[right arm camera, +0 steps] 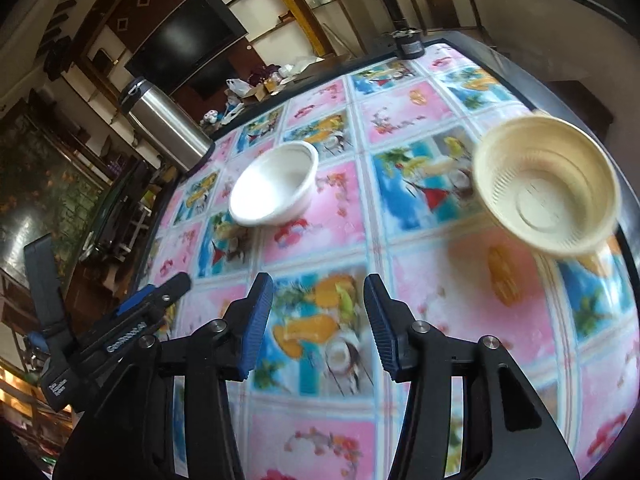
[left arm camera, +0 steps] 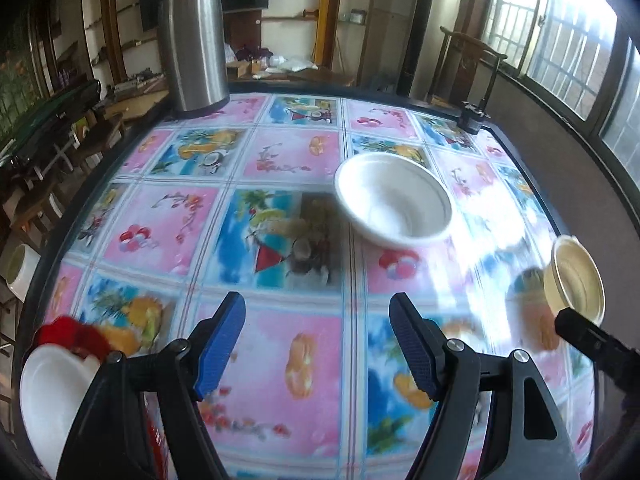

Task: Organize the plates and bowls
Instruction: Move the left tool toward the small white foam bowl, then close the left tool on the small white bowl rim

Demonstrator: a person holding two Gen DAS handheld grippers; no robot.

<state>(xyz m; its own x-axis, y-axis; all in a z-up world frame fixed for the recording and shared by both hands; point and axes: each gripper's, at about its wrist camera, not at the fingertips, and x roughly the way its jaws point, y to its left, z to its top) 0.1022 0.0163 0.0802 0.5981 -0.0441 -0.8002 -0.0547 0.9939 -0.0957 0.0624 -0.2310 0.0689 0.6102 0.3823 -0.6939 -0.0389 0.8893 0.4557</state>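
Left wrist view: I have both tools empty over the table (left arm camera: 280, 152), two bowls loose.
Left gripper (left arm camera: 318, 340) jaws wide, nothing between; right gripper (right arm camera: 318, 330) parted, holding nothing. White bowl (left arm camera: 394, 200) upright mid-table; cream bowl (right arm camera: 546, 184) near the right edge, well apart, so unstacked. A white dish (left arm camera: 48, 396) sits at the near-left edge. Steel flask (left arm camera: 192, 40) at the far edge, clear of work.

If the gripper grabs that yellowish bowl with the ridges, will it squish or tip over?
The cream bowl looks like thin ribbed plastic, so it is probably very light and may bend if squeezed by its rim. It sits near the table edge, so a push could slide it off. Its wide flat bottom should keep it from tipping easily.
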